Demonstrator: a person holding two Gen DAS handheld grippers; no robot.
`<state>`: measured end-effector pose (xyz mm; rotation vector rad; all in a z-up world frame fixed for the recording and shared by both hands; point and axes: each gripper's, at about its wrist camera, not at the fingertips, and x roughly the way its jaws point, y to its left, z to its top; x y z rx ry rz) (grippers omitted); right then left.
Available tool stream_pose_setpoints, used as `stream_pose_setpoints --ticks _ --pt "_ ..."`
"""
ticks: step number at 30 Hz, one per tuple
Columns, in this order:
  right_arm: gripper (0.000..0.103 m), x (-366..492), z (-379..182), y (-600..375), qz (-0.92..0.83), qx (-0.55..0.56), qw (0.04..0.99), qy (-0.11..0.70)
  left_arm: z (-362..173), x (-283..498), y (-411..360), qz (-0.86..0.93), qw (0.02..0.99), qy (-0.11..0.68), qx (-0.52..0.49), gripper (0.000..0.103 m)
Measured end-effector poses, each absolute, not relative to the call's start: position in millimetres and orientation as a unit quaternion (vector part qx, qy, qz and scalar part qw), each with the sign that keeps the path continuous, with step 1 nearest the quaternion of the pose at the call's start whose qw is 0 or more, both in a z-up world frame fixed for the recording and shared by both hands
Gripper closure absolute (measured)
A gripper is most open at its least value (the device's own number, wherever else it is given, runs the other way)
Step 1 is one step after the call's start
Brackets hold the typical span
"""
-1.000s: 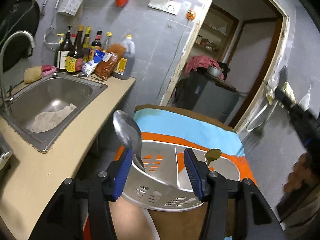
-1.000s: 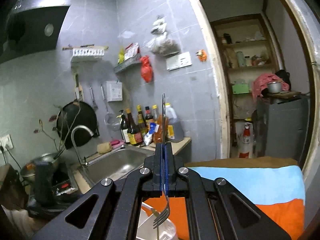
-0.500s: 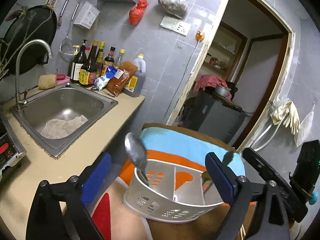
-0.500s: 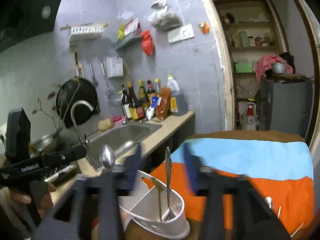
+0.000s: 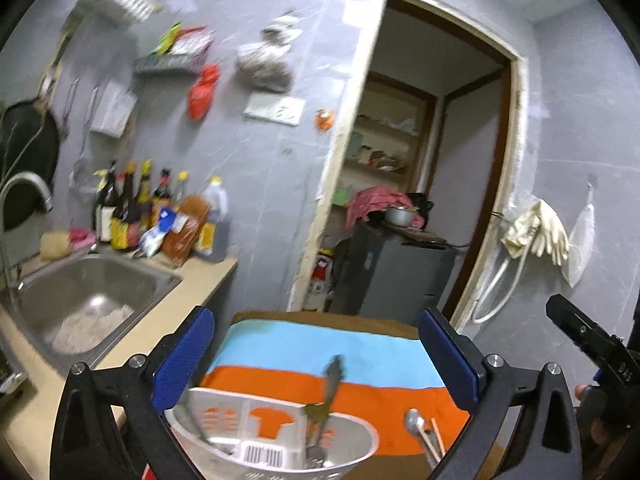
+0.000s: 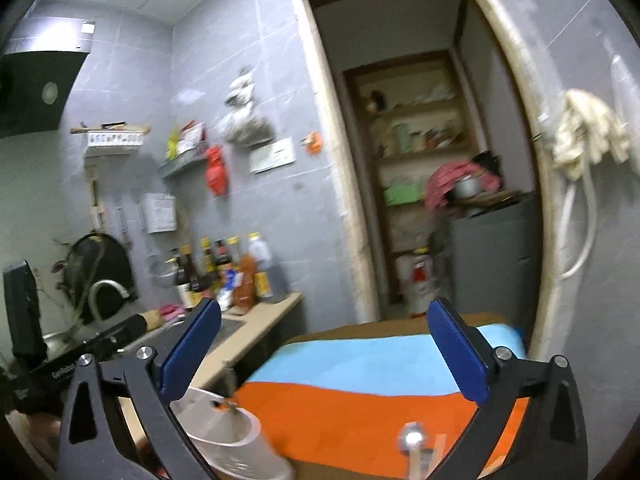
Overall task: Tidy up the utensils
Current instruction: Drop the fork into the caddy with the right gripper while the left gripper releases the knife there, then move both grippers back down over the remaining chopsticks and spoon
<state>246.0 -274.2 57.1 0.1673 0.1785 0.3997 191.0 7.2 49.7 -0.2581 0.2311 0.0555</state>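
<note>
A white slotted utensil basket (image 5: 276, 444) stands on a table with an orange and blue cloth (image 5: 320, 352); it also shows in the right wrist view (image 6: 232, 440). A fork (image 5: 326, 396) and a blurred spoon (image 5: 192, 420) stand in it. More utensils (image 5: 420, 432) lie on the cloth to its right, and one metal end (image 6: 410, 438) shows in the right wrist view. My left gripper (image 5: 316, 360) is open and empty above the basket. My right gripper (image 6: 324, 356) is open and empty above the cloth.
A counter with a steel sink (image 5: 84, 292) and a row of sauce bottles (image 5: 160, 208) lies to the left. A doorway (image 5: 400, 200) opens behind the table. The right gripper's body (image 5: 588, 344) shows at the right edge of the left wrist view.
Both grippers have opened and let go: the spoon and the fork now stand in the basket. Both grippers have risen and tilted up from the basket.
</note>
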Motion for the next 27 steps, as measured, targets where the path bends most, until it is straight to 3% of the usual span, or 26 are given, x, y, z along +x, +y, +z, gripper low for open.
stream_pose_setpoints --ticks 12,27 --pt "0.002 233 52 -353 0.107 0.082 0.986 0.095 40 211 -86 -0.037 0.987 0.133 -0.083 0.000" --pt "0.002 264 -29 -423 0.071 0.107 0.975 0.182 -14 238 -159 -0.049 0.973 0.216 -0.062 0.000"
